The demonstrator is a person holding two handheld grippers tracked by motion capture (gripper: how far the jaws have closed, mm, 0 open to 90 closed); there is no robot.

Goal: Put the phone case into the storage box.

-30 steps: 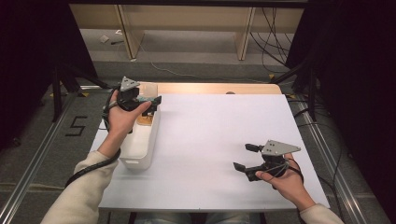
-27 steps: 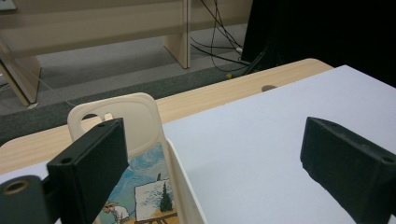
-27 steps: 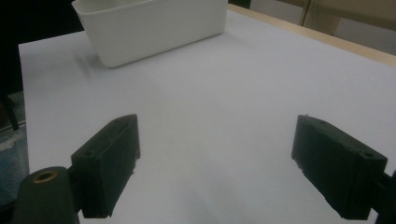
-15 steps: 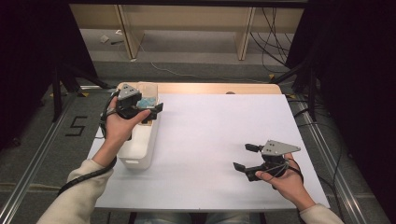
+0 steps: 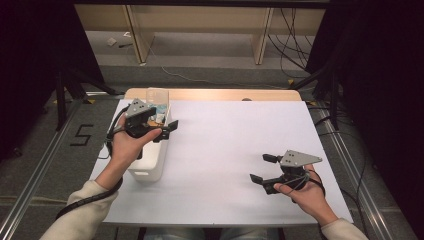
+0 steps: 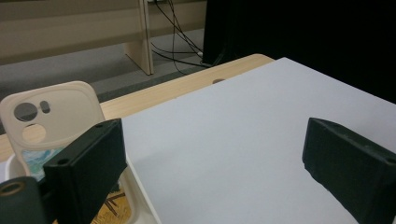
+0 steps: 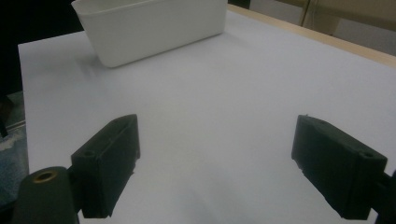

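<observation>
- my left gripper [image 5: 169, 129], jaws wide and empty, hangs over the white bin [image 5: 150, 160] at frame left; i'd lower squarely onto the phone case [image 6: 56, 116], i judge
- right gripper [image 5: 264, 170] gapes wide, lower right; leave it

I see a white bin [image 5: 150, 162] on a white sheet [image 5: 230, 150] over a light wood table [image 5: 215, 94]. A cream phone case [image 6: 53, 116] stands in the bin. My grippers' jaws are black.
</observation>
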